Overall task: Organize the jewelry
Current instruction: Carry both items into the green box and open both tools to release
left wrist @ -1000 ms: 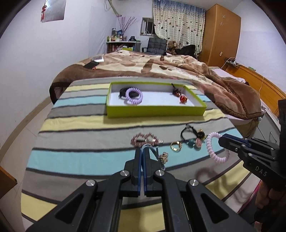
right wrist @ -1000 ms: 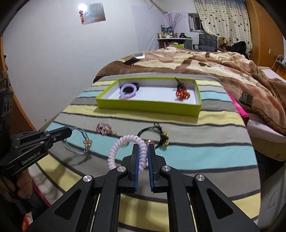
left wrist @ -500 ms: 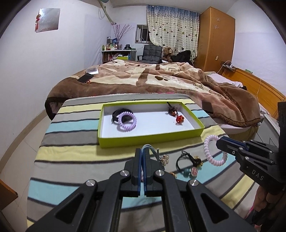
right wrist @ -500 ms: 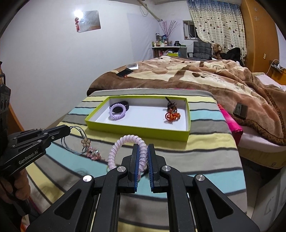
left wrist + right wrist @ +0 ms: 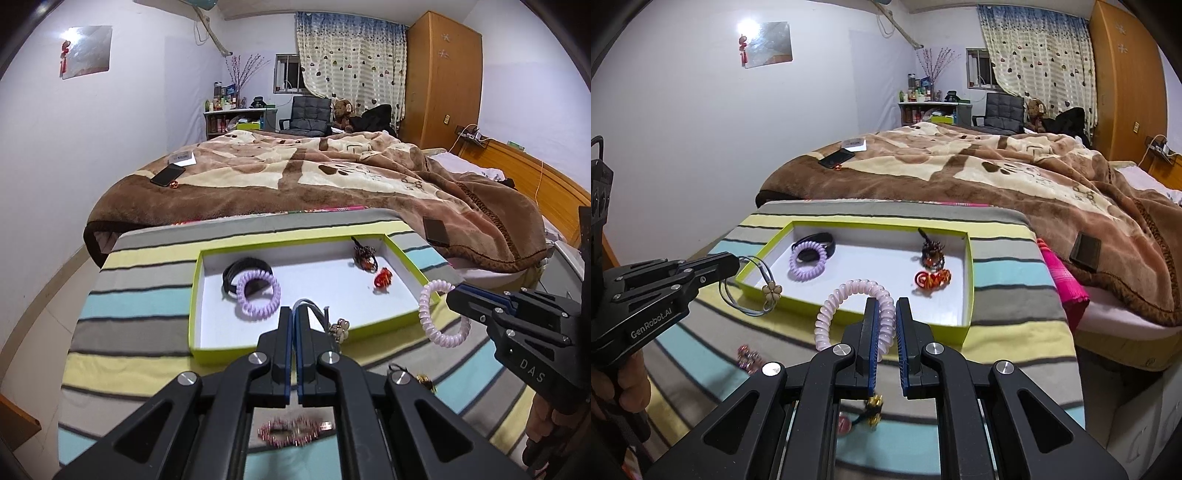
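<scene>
Right wrist: beaded bracelet (image 5: 749,357) loose beside green tray (image 5: 964,325).

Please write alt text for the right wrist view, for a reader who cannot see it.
The right tongs grip a pink coil hair tie at the near edge of a green tray. At left, the left tongs hold a cord bracelet with a flower charm near the tray's corner.
</scene>
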